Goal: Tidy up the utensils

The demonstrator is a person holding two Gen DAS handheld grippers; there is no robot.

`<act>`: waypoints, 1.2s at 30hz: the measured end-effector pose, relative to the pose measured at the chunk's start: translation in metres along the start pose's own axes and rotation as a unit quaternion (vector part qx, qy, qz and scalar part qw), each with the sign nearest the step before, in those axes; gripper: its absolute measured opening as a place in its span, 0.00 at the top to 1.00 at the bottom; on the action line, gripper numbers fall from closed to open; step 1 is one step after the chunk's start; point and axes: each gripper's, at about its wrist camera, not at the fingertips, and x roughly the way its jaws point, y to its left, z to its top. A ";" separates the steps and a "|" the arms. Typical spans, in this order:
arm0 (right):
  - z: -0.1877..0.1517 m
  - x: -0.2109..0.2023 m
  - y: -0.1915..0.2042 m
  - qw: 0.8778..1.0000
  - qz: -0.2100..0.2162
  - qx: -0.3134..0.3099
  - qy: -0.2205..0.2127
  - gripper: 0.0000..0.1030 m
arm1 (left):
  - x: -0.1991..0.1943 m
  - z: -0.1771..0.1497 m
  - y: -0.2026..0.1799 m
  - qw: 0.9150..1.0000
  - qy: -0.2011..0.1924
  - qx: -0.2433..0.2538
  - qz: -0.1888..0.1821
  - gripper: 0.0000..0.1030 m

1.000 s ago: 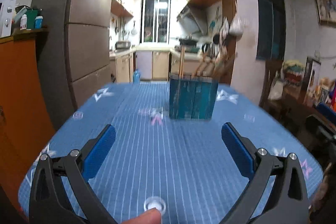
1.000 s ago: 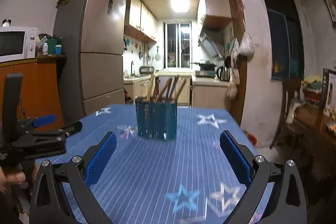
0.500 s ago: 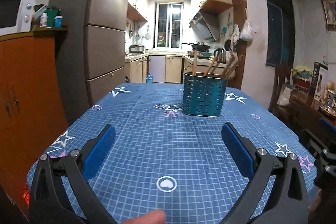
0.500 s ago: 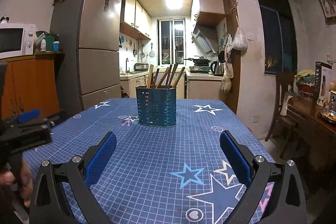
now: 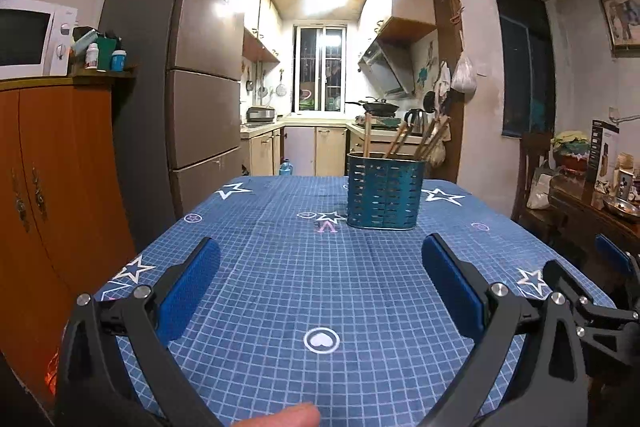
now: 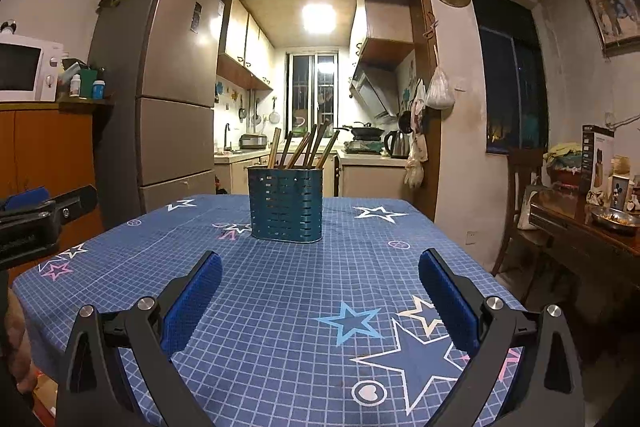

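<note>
Wooden utensils (image 6: 304, 147) stand handle-up in a blue slotted holder (image 6: 285, 203) mid-table, fanned and leaning rightward; both the left gripper (image 5: 320, 279) and right gripper (image 6: 320, 285) gape wide, holding nothing, above the star-printed tablecloth (image 6: 280, 307); a kitchen (image 6: 316, 99) lies beyond.

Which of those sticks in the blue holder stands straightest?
The leftmost chopstick in the blue holder: it stands nearly upright, while the others lean right.
</note>
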 end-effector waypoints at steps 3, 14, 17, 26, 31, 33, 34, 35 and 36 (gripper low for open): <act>-0.003 -0.005 0.001 1.000 0.000 0.000 -0.003 0.05 | -0.006 -0.004 -0.004 1.000 -0.004 0.008 -0.004 0.05; -0.013 -0.022 0.005 1.000 -0.001 0.007 -0.019 0.05 | -0.027 -0.015 -0.004 1.000 -0.019 0.005 -0.009 0.05; -0.013 -0.025 0.005 1.000 -0.002 0.008 -0.022 0.05 | -0.028 -0.017 -0.005 1.000 -0.021 0.007 -0.009 0.05; -0.015 -0.028 0.005 1.000 0.005 0.013 -0.022 0.05 | -0.029 -0.017 -0.004 1.000 -0.025 0.011 -0.011 0.05; -0.015 -0.028 0.006 1.000 0.009 0.014 -0.025 0.05 | -0.029 -0.015 -0.004 1.000 -0.026 0.012 -0.012 0.05; -0.015 -0.028 0.006 1.000 0.009 0.015 -0.025 0.05 | -0.030 -0.015 -0.005 1.000 -0.026 0.012 -0.011 0.05; -0.015 -0.028 0.005 1.000 0.009 0.016 -0.025 0.05 | -0.030 -0.016 -0.005 1.000 -0.026 0.011 -0.012 0.05; -0.015 -0.028 0.005 1.000 0.009 0.016 -0.025 0.05 | -0.030 -0.015 -0.005 1.000 -0.026 0.011 -0.012 0.05; -0.015 -0.028 0.005 1.000 0.010 0.016 -0.025 0.05 | -0.030 -0.015 -0.005 1.000 -0.026 0.013 -0.012 0.05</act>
